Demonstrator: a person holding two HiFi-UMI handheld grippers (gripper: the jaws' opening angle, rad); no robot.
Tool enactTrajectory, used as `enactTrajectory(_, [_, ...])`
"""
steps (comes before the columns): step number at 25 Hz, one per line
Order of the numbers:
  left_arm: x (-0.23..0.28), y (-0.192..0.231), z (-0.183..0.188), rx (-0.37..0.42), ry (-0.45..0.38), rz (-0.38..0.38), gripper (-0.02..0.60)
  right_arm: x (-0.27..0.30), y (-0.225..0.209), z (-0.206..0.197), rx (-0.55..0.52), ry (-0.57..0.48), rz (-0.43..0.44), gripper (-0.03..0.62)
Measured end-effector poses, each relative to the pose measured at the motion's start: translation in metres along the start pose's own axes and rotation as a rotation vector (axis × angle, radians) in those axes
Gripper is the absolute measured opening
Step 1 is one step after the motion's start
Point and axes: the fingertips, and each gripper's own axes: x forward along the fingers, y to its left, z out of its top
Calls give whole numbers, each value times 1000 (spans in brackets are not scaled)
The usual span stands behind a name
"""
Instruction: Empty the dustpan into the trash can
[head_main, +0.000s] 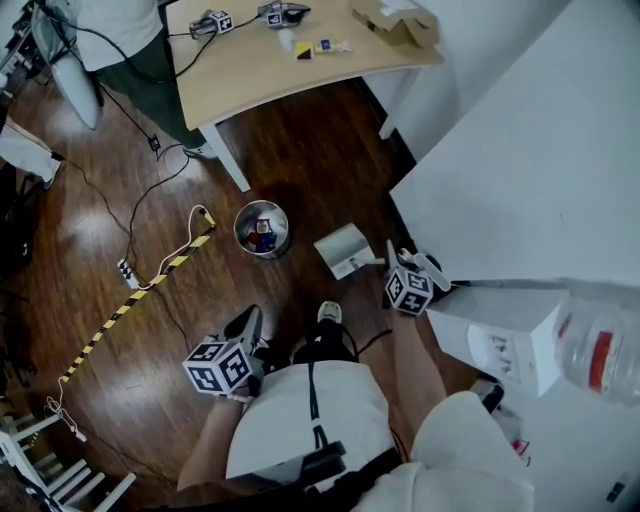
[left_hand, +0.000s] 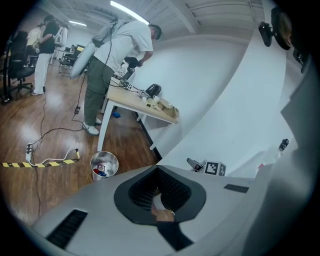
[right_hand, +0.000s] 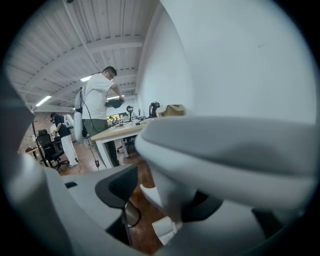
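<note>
The round metal trash can (head_main: 262, 229) stands on the wood floor with colourful scraps inside; the left gripper view shows the trash can (left_hand: 104, 165) ahead and to the left. A pale dustpan (head_main: 343, 249) lies on the floor to its right, handle pointing at my right gripper (head_main: 410, 258). That gripper (right_hand: 162, 197) is open, and the dustpan (right_hand: 225, 150) handle stands between its jaws with floor showing beside the left pad. My left gripper (head_main: 248, 322) hangs lower left near my knees. Its jaw tips (left_hand: 156, 169) meet on nothing.
A tan table (head_main: 300, 60) with small items stands behind the can, a person beside it. A white table (head_main: 520, 150) at the right carries a carton (head_main: 500, 335) and a plastic bottle (head_main: 600, 350). Cables and yellow-black tape (head_main: 140, 290) cross the floor at left.
</note>
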Motion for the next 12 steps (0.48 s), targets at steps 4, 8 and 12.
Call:
enactTrajectory(4, [5,-9,-3,32,27,-26,-11,-16,-18,-14,53,5,-35,302])
enactTrajectory(8, [21,-23,-6,91,73,-61,-11,-30,-36,-28,105,13,-79,308])
enactTrajectory(12, [46,-46,-4,162,113,-107,-11,-45,-48,-44,145,28,-106,319])
